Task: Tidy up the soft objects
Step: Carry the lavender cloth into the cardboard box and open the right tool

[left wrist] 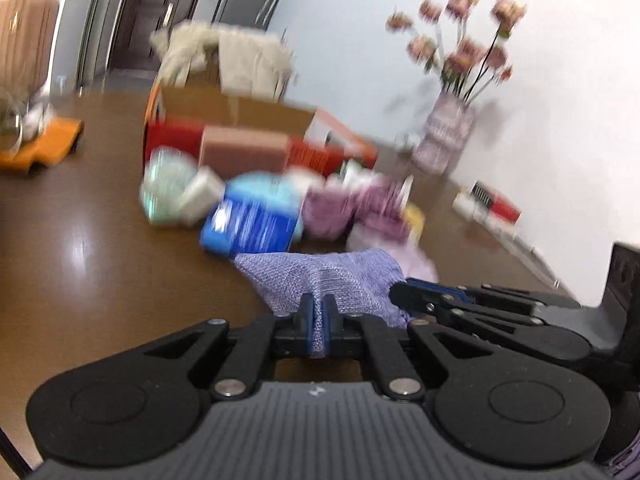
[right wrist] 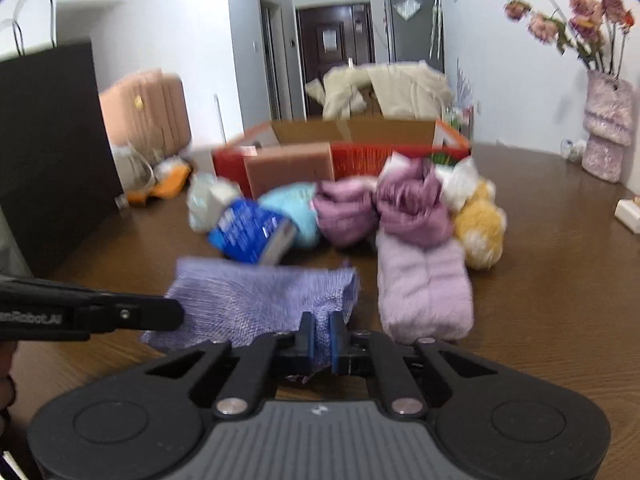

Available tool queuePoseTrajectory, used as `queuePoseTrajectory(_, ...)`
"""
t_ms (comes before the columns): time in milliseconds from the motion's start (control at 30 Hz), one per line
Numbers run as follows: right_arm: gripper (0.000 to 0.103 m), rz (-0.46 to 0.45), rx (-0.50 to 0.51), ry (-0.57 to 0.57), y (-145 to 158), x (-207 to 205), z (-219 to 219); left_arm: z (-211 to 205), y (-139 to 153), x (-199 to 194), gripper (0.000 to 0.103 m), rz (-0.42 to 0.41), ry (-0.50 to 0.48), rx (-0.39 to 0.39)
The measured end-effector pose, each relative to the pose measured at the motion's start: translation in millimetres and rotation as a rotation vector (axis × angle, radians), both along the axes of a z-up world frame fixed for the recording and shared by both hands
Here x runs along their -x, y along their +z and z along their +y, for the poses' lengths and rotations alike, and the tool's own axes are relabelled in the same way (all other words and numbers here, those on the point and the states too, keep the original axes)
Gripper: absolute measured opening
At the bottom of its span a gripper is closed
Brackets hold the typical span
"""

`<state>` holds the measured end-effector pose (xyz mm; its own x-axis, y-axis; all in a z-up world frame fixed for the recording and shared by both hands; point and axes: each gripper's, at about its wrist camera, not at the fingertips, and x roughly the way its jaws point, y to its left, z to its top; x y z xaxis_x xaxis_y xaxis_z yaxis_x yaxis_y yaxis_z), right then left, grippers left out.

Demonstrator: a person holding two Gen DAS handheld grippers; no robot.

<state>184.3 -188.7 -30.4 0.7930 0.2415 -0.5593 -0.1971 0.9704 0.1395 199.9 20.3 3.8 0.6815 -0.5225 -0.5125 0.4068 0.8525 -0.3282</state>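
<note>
A: What has hold of the lilac knitted cloth?

B: Both tools. The left gripper has its blue pads pinched tight on one fold, and the right gripper is closed the same way on another edge, so the cloth hangs stretched between them just above the brown wooden table.

A: What lies beyond it?

B: A blurred heap close behind: a blue printed packet, a pale turquoise fluffy bundle, two mauve plush rolls, a folded pale pink fleece towel just to the right, and a yellow and white soft toy. Behind the heap stands an open red cardboard box, with a pink textured vase of dried flowers near the wall
</note>
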Motion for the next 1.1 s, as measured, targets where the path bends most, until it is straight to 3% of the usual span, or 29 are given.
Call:
queuePoseTrajectory(100, 0.007, -0.088, -0.017, 0.01, 29.0, 6.5, -6.3, 3.2, 34.5, -14.6, 0.005, -0.082, 0.016, 0.036)
queuePoseTrajectory(200, 0.006, -0.149, -0.049, 0.045, 61.7, -16.8, -15.9, 4.1, 73.1, -48.4, 0.005, -0.156, 0.057, 0.056)
queuePoseTrajectory(333, 0.006, -0.204, -0.057, 0.102, 104.2, -90.5, -21.3, 2.1, 111.5, -118.7, 0.005, -0.193, 0.112, 0.06)
queuePoseTrajectory(433, 0.006, -0.163, -0.085, 0.142, 121.5, -169.8, -17.5, 0.5, 121.8, -178.6, 0.004, -0.195, 0.157, 0.035)
queuePoseTrajectory(567, 0.006, -0.11, -0.049, 0.142, 122.4, -270.3, -0.2, 3.2, 103.8, -276.8, 0.004, -0.103, 0.199, -0.005)
queuePoseTrajectory(733, 0.006, 0.034, -0.036, 0.117, 81.8, -376.2, 22.4, 11.2, 47.7, -367.4, 0.004, 0.044, 0.276, -0.027)
queuePoseTrajectory(833, 0.006, 0.124, -0.013, 0.09, 45.8, -427.0, 35.4, 5.4, 22.7, -389.5, 0.005, 0.065, 0.294, -0.114)
queuePoseTrajectory(933, 0.007, 0.183, -0.031, 0.082, 20.6, -447.0, 41.0, 0.7, 7.7, -398.0, 0.005, 0.09, 0.31, -0.217)
queuePoseTrajectory(1100, 0.015, 0.221, -0.089, 0.078, 5.3, -452.1, 33.9, -0.1, 6.2, -396.3, 0.006, 0.058, 0.294, -0.241)
